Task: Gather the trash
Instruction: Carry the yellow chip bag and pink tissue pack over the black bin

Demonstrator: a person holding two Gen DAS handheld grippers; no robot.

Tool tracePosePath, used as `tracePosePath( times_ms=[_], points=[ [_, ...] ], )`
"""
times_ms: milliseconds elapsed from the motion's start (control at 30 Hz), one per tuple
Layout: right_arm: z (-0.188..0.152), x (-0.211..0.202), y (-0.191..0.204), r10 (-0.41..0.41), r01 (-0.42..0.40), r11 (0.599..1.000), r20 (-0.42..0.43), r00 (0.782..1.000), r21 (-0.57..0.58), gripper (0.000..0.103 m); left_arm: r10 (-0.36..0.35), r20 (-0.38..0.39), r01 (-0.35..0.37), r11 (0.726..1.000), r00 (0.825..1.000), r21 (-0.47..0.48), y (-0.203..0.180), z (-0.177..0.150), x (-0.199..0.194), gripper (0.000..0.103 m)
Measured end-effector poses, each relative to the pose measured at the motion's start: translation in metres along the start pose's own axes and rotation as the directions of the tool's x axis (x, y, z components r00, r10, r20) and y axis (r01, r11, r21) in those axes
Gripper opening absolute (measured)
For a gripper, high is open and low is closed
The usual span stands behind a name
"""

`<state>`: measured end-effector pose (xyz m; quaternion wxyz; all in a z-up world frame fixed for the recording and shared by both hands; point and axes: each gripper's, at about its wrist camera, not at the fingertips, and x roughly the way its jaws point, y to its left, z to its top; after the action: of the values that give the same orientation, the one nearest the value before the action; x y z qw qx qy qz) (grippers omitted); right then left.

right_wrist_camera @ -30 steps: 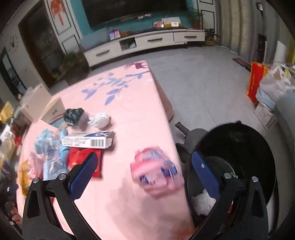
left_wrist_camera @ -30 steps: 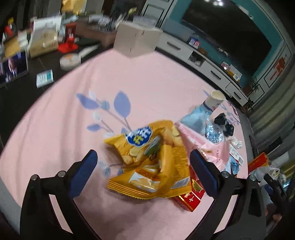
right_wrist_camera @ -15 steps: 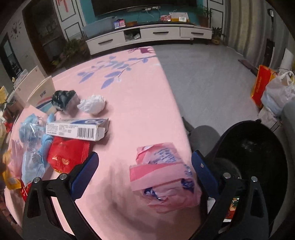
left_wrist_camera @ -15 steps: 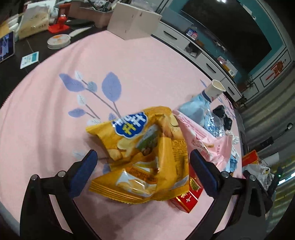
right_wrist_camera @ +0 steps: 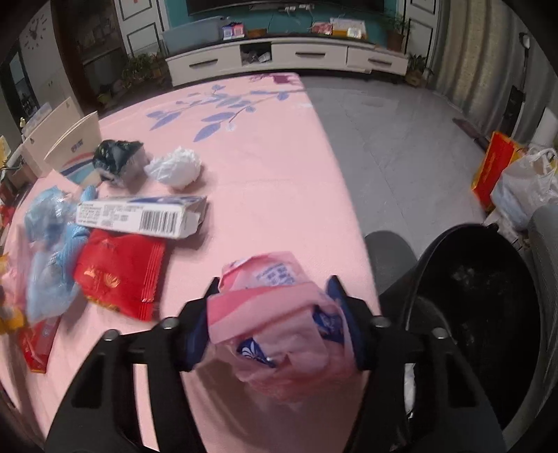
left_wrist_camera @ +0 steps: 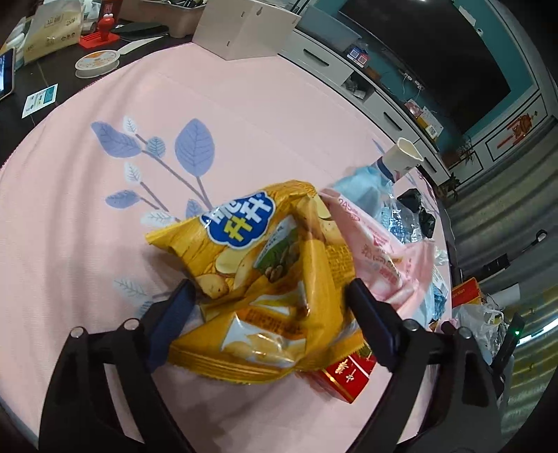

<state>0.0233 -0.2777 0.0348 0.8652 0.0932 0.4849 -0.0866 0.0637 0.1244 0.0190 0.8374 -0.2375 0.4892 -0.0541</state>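
Note:
My left gripper (left_wrist_camera: 268, 313) is closed in around a crumpled yellow chip bag (left_wrist_camera: 265, 278) on the pink tablecloth; both blue pads touch its sides. A pink wrapper (left_wrist_camera: 380, 258) and a red packet (left_wrist_camera: 345, 378) lie against the bag's right side. My right gripper (right_wrist_camera: 275, 320) is shut on a crumpled pink wrapper (right_wrist_camera: 279, 331) at the table's near right edge. A black trash bin (right_wrist_camera: 481, 313) stands on the floor just to its right.
More trash lies on the table: a white carton (right_wrist_camera: 139, 217), a red packet (right_wrist_camera: 122, 275), a blue plastic bag (right_wrist_camera: 48, 251), a white tissue wad (right_wrist_camera: 174, 167), a black wad (right_wrist_camera: 117, 155), a paper cup (left_wrist_camera: 401, 158). A white box (left_wrist_camera: 244, 29) stands at the far edge.
Both grippers have moved in and narrowed from wide open. The left now pinches the chip bag. The right now grips the pink wrapper.

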Motion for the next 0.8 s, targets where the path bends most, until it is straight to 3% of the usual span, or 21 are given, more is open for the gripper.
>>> tracePosePath(
  times_ms=[267,567,800],
  points=[
    [-0.005,-0.012,0.01,0.123,-0.123,0.992,-0.004,0.992,-0.001,0.055,-0.041,0.018,0.041,0.999,0.999,0.01,-0.008,-0.003,-0.011,0.075],
    [-0.011,-0.052,0.009,0.201,-0.203,0.979,0.069,0.977,0.022,0.055,-0.092,0.1,0.085,0.994,0.991,0.075,-0.03,-0.008,-0.046,0.074],
    [-0.019,-0.084,0.008,0.251,-0.261,0.964,0.151,0.956,0.048,0.055,-0.147,0.17,0.119,0.98,0.974,0.161,-0.057,-0.02,-0.077,0.074]
  ],
)
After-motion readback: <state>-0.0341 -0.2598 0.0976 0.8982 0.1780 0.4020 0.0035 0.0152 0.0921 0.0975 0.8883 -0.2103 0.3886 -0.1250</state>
